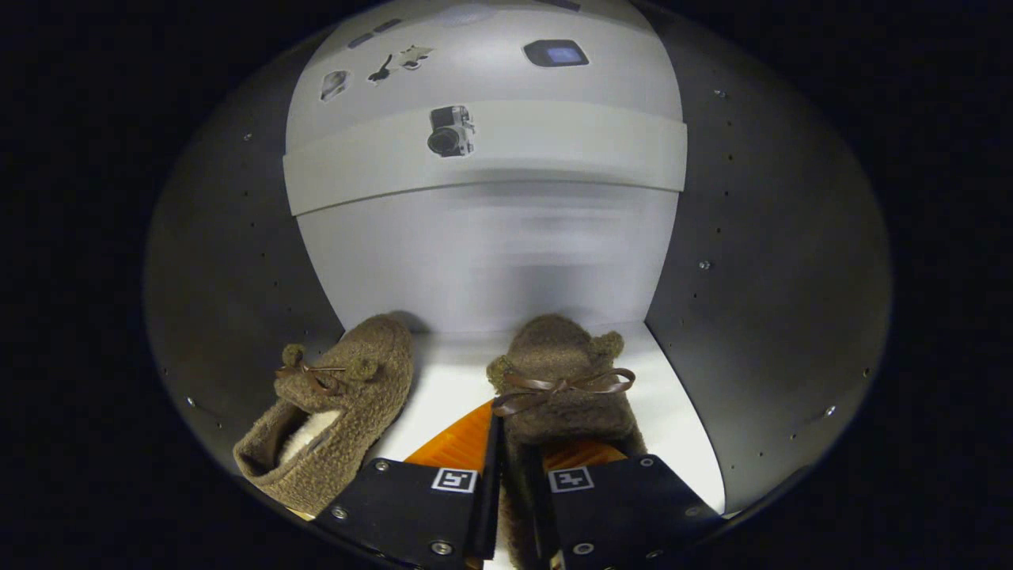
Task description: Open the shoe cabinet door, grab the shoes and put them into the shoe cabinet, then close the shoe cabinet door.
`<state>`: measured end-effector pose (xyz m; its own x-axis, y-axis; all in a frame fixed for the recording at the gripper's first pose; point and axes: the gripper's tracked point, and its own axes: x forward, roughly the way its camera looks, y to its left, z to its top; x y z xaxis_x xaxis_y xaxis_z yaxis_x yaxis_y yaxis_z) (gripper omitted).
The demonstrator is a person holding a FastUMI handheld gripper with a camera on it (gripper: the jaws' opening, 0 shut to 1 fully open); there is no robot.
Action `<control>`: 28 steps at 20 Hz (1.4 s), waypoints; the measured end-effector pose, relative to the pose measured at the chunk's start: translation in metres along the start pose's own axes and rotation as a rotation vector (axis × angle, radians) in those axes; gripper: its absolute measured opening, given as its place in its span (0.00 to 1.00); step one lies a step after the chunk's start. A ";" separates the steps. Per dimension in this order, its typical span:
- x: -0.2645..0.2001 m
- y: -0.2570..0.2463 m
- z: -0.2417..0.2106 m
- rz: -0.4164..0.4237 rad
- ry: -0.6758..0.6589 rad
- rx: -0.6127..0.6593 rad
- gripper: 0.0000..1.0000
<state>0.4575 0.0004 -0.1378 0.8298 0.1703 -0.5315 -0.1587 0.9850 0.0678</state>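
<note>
Dark side walls (775, 261) and a pale back panel (491, 253) enclose a white shelf floor (673, 412) — the inside of the shoe cabinet, its door evidently already open. Two fuzzy brown slippers are seen on that floor. The left slipper (340, 412) lies free beside the left wall, toe toward the back, its pale lining showing at the heel opening. The right slipper (562, 380), with a brown ribbon bow across its top, is held by the gripper (514, 507): the jaws are drawn narrow, and the slipper's side wall at the heel opening is pinched between the two fingers. Its toe reaches close to the back panel, and the sole appears to rest on or just above the shelf; which cannot be told. An orange wooden strip (463, 443) shows below, between the slippers.

The placing step is judged nearly complete. It would be done well by lowering the slipper until the sole is fully borne by the shelf, keeping it parallel to its mate and apart from it, then parting the fingers gently so the soft fabric is not dragged — and by drawing straight back so neither slipper is nudged. Closing the door would remain.
</note>
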 end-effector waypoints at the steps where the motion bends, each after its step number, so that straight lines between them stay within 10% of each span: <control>1: -0.005 0.001 -0.001 0.000 -0.003 -0.010 0.19; 28: -0.349 0.024 -0.055 -0.055 -0.269 0.006 0.24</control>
<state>0.1347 -0.0373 0.0033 0.9494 0.1170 -0.2913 -0.1067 0.9930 0.0509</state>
